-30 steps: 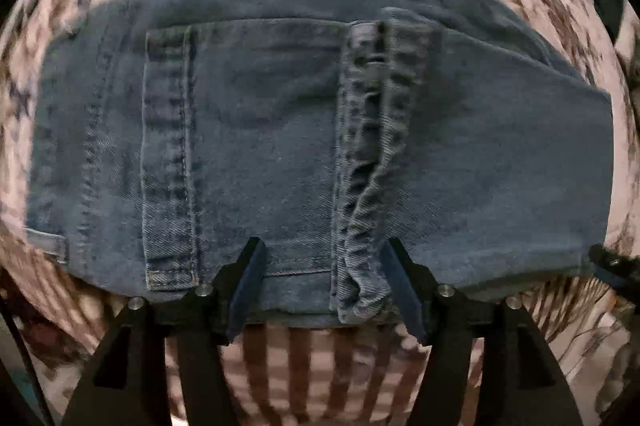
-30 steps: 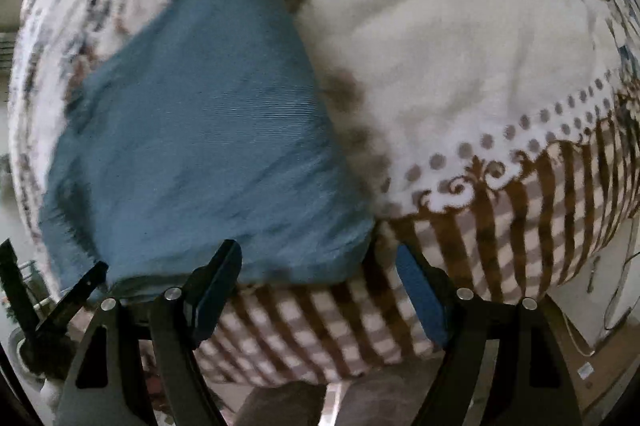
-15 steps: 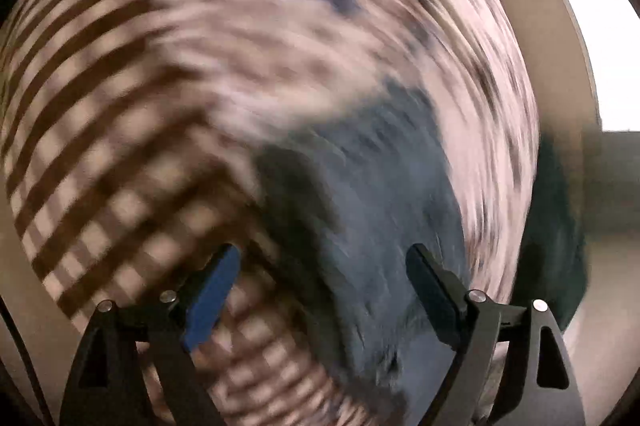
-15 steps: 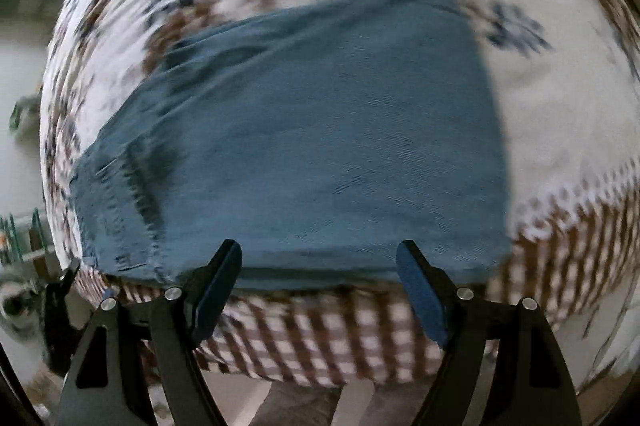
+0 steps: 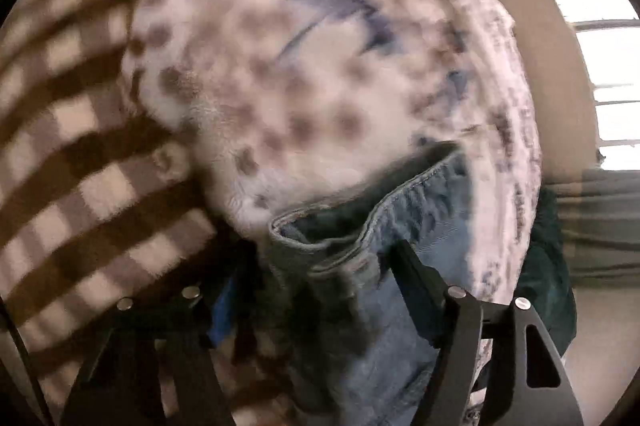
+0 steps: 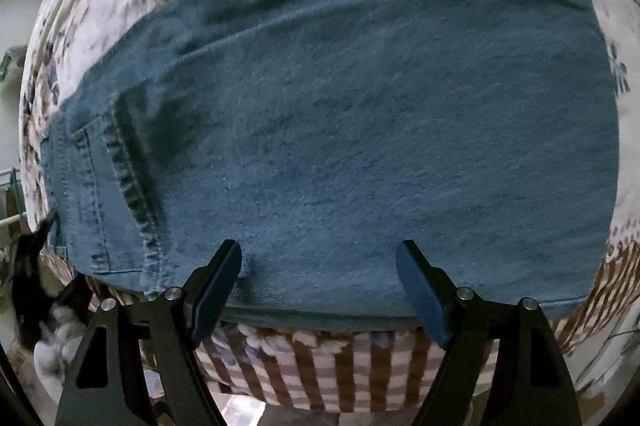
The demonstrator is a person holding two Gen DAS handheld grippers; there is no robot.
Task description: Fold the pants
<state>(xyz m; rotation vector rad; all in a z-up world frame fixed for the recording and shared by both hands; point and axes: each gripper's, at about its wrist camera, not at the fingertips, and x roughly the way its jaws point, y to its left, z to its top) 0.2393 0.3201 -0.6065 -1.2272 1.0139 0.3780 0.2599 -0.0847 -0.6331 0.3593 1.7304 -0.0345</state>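
The pants [image 6: 360, 130], blue denim folded into a broad flat rectangle, lie on a fleecy blanket [image 6: 340, 366] with a flowered middle and a brown checked border, their near edge just short of that border. The right gripper [image 6: 320, 286] hangs over that near edge with its jaws spread wide and nothing pinched between them. The left gripper [image 5: 316, 286] has a bunched, seamed corner of the denim [image 5: 360, 238] between its jaws, which have just been closing, but blur hides whether the fingers [image 5: 416, 278] press on it, so I cannot tell.
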